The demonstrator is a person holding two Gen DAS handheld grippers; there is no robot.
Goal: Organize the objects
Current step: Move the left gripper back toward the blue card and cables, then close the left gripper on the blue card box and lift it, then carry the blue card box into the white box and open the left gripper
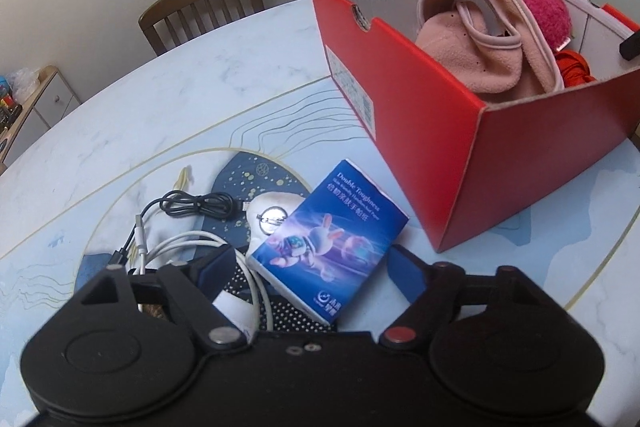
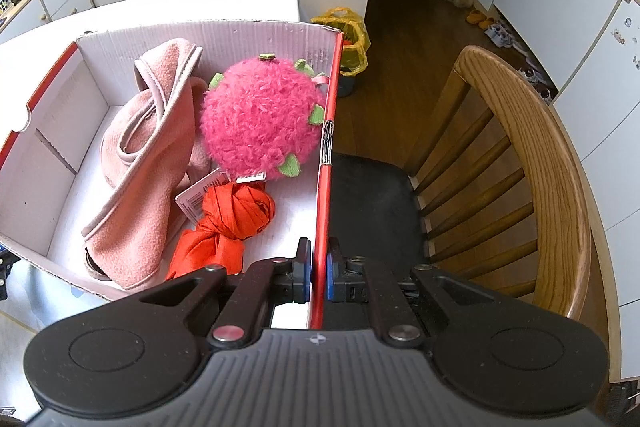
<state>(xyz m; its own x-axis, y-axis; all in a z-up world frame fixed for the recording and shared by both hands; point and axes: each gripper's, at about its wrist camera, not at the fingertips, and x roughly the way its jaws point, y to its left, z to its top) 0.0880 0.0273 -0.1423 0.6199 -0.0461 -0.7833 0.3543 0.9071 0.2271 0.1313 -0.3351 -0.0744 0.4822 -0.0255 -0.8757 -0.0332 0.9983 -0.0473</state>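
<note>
Here, our left gripper [image 1: 310, 269] hangs low over the counter [image 1: 120, 115] with its fingers [image 1: 214, 267] spread wide; the blue tissue pack [image 1: 330, 239] lies tilted between them, nearer the left one, and neither pad presses on it. We hold nothing on this side.

Just past the left finger lie a coiled white cable [image 1: 192, 243] and a black cable [image 1: 188, 205], partly tangled. Beyond the pack's far left edge sits a small white plush [image 1: 272, 211] with a round metal ring on it. All of these rest on the counter's dark blue printed patch.

Ahead and to the right of the fingers stands the red cardboard box [image 1: 440, 155], open at the top, well apart from the pack.

Our right gripper [image 2: 319, 273] has its fingers [image 2: 303, 271] pinched on the box's right wall [image 2: 326, 187], one pad inside, one outside.

Inside the box, ahead of the right fingers: a knotted orange cloth [image 2: 228, 227] nearest, a fuzzy pink ball [image 2: 260, 119] with green leaf tabs beyond it against the right wall, and a pink fleece piece [image 2: 148, 155] to their left.

Outside the box, right of these fingers, a wooden chair [image 2: 548, 155] with a dark seat.
</note>
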